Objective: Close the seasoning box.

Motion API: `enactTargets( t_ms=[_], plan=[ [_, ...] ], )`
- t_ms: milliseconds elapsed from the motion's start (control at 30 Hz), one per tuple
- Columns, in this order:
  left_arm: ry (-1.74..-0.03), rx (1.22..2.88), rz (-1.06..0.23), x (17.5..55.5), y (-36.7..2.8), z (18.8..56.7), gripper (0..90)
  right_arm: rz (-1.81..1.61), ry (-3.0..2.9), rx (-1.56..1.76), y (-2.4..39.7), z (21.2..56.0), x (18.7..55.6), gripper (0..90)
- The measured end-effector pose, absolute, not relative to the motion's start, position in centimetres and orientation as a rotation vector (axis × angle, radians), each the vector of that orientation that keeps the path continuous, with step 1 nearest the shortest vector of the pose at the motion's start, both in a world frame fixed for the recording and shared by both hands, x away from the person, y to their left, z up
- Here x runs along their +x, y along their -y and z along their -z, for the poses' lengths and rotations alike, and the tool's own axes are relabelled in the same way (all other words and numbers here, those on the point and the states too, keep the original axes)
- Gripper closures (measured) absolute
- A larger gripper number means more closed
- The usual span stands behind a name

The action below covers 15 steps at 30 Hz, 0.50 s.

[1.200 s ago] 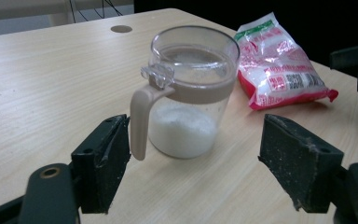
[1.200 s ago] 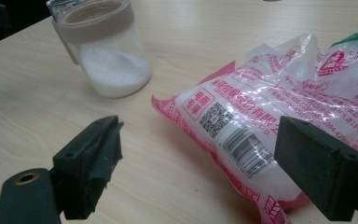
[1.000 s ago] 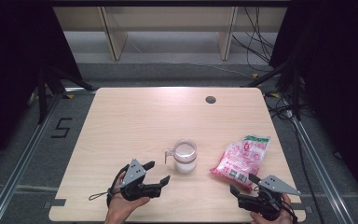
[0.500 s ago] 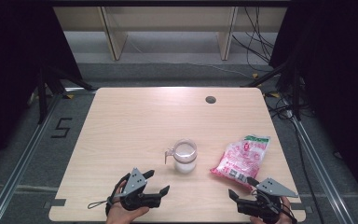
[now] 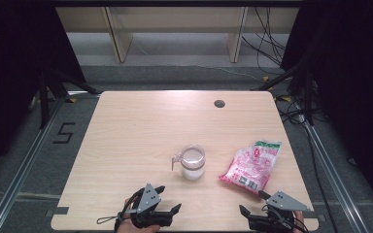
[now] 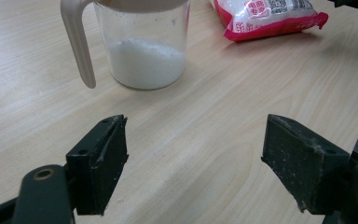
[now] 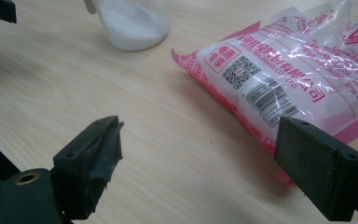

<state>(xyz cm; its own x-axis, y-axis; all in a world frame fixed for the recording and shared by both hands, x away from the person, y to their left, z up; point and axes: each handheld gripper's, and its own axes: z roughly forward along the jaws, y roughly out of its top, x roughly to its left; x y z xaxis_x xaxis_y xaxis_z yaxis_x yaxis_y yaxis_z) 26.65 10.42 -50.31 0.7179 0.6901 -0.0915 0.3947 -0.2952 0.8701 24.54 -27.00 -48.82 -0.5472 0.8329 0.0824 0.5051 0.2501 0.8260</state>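
Observation:
A clear measuring cup [image 5: 193, 163] with a pale handle stands mid-table, white powder in its bottom [image 6: 145, 63] [image 7: 131, 25]. Right of it lies a pink and white plastic bag [image 5: 251, 165] [image 7: 289, 84] [image 6: 268, 16] of white grains. My left gripper [image 5: 168, 199] [image 6: 193, 170] hovers near the front edge, jaws wide open and empty, the cup ahead of it. My right gripper [image 5: 252, 204] [image 7: 205, 163] is open too, low over the table just short of the bag's near corner, touching nothing.
The wooden table [image 5: 141, 131] has a small dark grommet hole [image 5: 219, 103] near its far edge. Cables [image 5: 267, 43] trail on the floor beyond, near wooden shelf legs [image 5: 116, 36]. A "5" mark [image 5: 63, 132] is on the floor at left.
Both grippers have drawn back toward the table's front edge. The cup and bag have not moved.

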Motion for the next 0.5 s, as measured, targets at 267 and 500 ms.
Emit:
enactTargets(
  t_ms=[267,500],
  plan=[
    [-0.844,1.979,-0.378,26.65,-10.50,50.84,21.5,-1.146,-2.226,1.213,27.04,49.12,24.02,15.7],
    [-0.851,1.955,-0.372,26.61,-10.43,50.87,21.5,-1.116,-2.257,1.227,26.76,49.44,23.93,15.7]
  ],
)
